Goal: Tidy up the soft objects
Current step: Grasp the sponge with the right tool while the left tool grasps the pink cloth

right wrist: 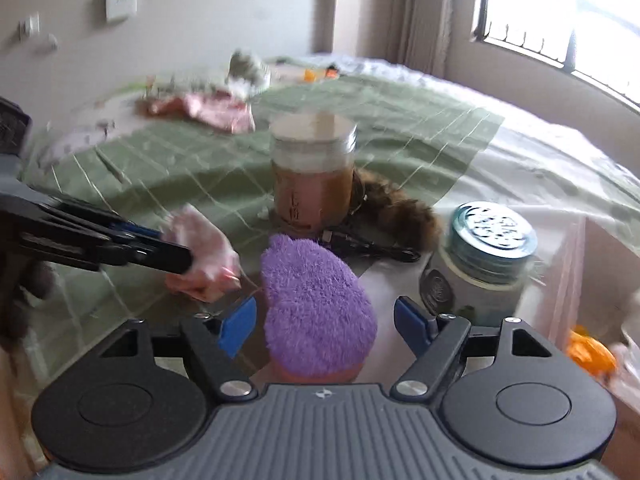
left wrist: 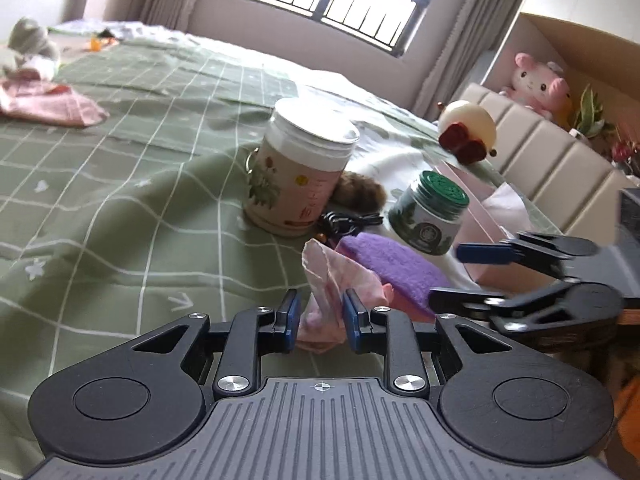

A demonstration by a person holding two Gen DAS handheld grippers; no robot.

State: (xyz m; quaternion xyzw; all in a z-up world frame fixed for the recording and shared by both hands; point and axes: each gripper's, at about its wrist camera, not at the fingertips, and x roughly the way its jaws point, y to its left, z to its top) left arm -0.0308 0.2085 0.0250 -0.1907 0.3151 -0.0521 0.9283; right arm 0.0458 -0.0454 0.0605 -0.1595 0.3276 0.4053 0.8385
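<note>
My left gripper [left wrist: 320,320] is shut on a crumpled pink cloth [left wrist: 332,284], held just above the green checked bedspread [left wrist: 120,200]; it also shows in the right wrist view [right wrist: 204,252] with the left gripper [right wrist: 176,256] on it. A fuzzy purple sock [left wrist: 392,268] lies beside the cloth. My right gripper [right wrist: 324,316] is open with the purple sock [right wrist: 316,300] between its fingers, not touched by them. It shows in the left wrist view [left wrist: 452,276] at the right, open.
A white-lidded floral jar [left wrist: 296,172], a green-lidded jar [left wrist: 428,212], a brown furry toy [left wrist: 360,194] and a black cable [left wrist: 348,220] stand just beyond. A pink cloth [left wrist: 48,104] lies far left. Padded headboard [left wrist: 540,148] and pink plush [left wrist: 536,80] at right.
</note>
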